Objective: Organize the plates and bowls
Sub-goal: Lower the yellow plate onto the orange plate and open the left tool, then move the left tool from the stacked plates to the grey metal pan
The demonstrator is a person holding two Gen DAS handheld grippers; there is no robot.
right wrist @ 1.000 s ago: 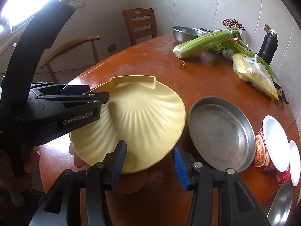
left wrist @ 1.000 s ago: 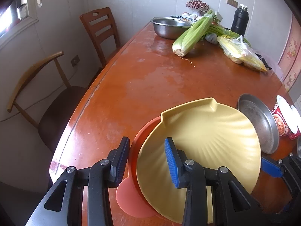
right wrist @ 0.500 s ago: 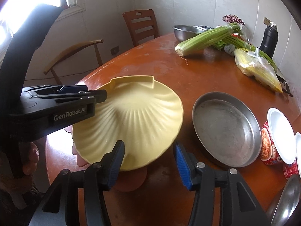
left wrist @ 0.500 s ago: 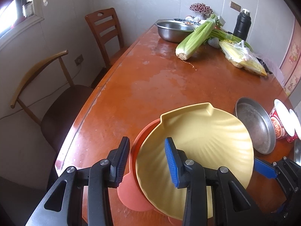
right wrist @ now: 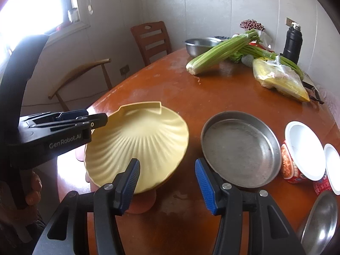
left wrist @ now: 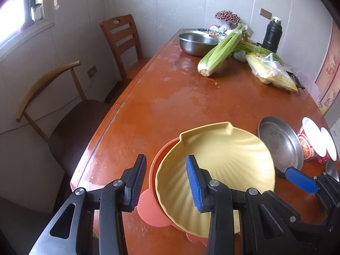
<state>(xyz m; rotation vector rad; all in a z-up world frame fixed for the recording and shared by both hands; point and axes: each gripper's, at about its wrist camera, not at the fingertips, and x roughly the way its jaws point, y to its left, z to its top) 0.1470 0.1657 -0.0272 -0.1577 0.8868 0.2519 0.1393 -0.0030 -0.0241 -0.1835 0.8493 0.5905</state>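
A yellow shell-shaped plate (left wrist: 223, 161) lies on an orange plate (left wrist: 148, 210) with round tabs, near the table's front edge. My left gripper (left wrist: 165, 182) hovers over their left rim. It is open: one finger stands outside the orange rim and the other above the yellow plate, and neither pad presses. My right gripper (right wrist: 166, 183) is open above the yellow plate's (right wrist: 138, 142) near right edge, with nothing between its pads. The left gripper (right wrist: 99, 121) also shows at the plate's far left rim. A round steel pan (right wrist: 240, 148) sits just right of the plates.
Two red instant-noodle cups (right wrist: 297, 161) with white lids and a steel dish (right wrist: 318, 223) stand at the right. At the far end are a steel bowl (left wrist: 197, 42), celery (left wrist: 221, 53), a bagged yellow vegetable (left wrist: 274, 74) and a black flask (left wrist: 273, 36). Two chairs (left wrist: 121, 42) stand left of the table.
Both grippers have drawn back and up a little from the yellow plate, which stays on the orange one. The right jaws stand slightly wider.
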